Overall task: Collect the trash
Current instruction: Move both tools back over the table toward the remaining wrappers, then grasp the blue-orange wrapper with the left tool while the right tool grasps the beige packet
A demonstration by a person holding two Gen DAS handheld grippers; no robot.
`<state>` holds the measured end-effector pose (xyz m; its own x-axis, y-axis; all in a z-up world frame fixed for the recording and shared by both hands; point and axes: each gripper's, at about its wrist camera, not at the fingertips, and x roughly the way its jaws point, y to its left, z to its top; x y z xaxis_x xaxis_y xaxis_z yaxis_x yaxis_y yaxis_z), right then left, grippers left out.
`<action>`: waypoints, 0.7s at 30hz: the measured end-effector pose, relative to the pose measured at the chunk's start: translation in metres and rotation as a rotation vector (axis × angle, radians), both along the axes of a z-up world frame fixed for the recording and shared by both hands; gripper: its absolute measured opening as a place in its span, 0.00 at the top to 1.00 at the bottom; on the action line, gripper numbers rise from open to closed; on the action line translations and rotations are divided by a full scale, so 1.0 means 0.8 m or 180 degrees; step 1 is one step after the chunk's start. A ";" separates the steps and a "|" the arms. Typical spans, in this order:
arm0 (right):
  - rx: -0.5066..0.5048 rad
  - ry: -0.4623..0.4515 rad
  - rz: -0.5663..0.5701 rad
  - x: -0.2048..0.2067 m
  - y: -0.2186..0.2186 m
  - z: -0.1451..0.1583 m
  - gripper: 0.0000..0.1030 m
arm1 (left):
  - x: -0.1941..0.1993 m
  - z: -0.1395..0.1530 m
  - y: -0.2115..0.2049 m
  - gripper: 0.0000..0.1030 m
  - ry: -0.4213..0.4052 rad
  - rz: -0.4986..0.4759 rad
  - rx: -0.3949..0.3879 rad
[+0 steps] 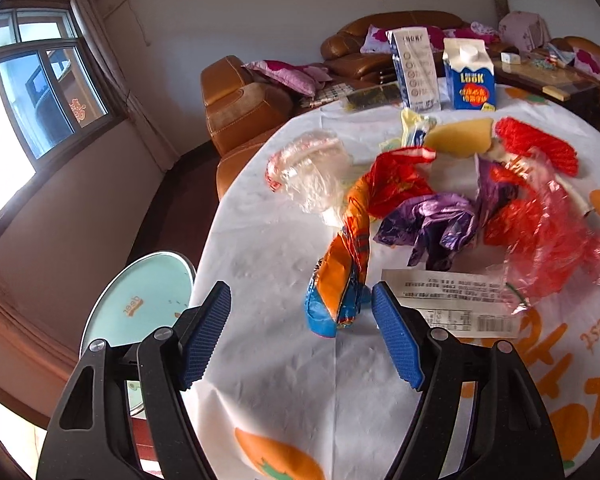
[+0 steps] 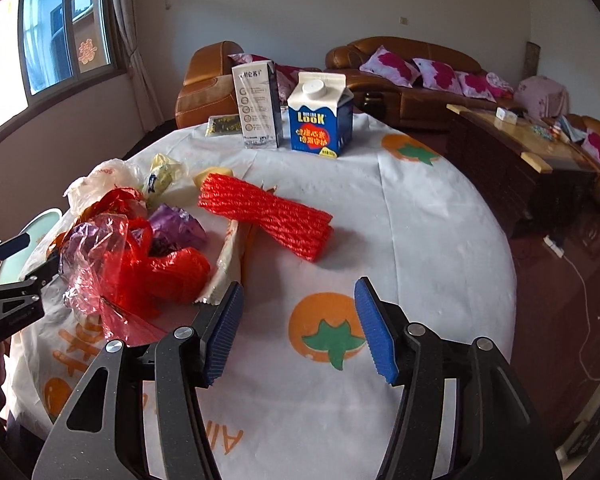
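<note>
Left gripper (image 1: pixel 302 320) wide open, pitched down at table (image 1: pixel 284 392), nothing held. Twisted orange-blue wrapper (image 1: pixel 342 280) standing partly between the jaws, pads clear of it on both sides. Right gripper (image 2: pixel 298 328) about half open, jaws opening, empty; only printed tablecloth between the pads.

Trash heaped mid-table: red plastic bag (image 2: pixel 168 276), purple wrapper (image 1: pixel 432 228), clear bag (image 1: pixel 312 172), red foam net (image 2: pixel 268 216), printed paper slip (image 1: pixel 452 300). Two cartons upright at far edge: blue LOOK carton (image 2: pixel 320 120), tall white carton (image 2: pixel 258 108). No bin or collection bag visible in either view.

Risks, judged from here:
- Wrapper light and springy, only its lower end near the pads. Closing early likely flicks it away or pinches just a corner, then slips on lift.
- Thin tablecloth directly beneath. Low pad approach likely snags cloth, drags whole heap, may tip cartons.
- Red bag film loose and overlapping neighbours. Grabbing it likely lifts or scatters adjacent pieces off table edge.
- Left gripper visible at left edge of right wrist view, near the heap. Both closing on same pile risks finger clash.
- Paper slip flat on cloth, hard to pinch without cloth.
</note>
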<state>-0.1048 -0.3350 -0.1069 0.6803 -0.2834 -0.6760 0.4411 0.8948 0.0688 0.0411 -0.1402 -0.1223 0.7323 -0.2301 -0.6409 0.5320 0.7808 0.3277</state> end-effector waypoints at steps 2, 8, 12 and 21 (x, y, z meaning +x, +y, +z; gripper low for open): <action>0.0047 0.0012 -0.0001 0.000 -0.001 -0.006 0.44 | 0.008 -0.007 -0.001 0.32 0.0053 0.0019 0.0014; 0.0112 -0.0021 -0.0021 0.004 -0.002 -0.006 0.44 | 0.015 -0.015 0.003 0.83 0.0249 -0.0131 -0.0057; 0.0190 -0.0043 0.0038 0.018 0.004 -0.002 0.45 | 0.005 -0.004 0.012 0.85 0.0173 -0.0178 -0.0099; 0.0514 0.0215 0.0281 0.058 0.011 -0.022 0.61 | -0.017 0.038 0.047 0.85 -0.0023 -0.0108 -0.0324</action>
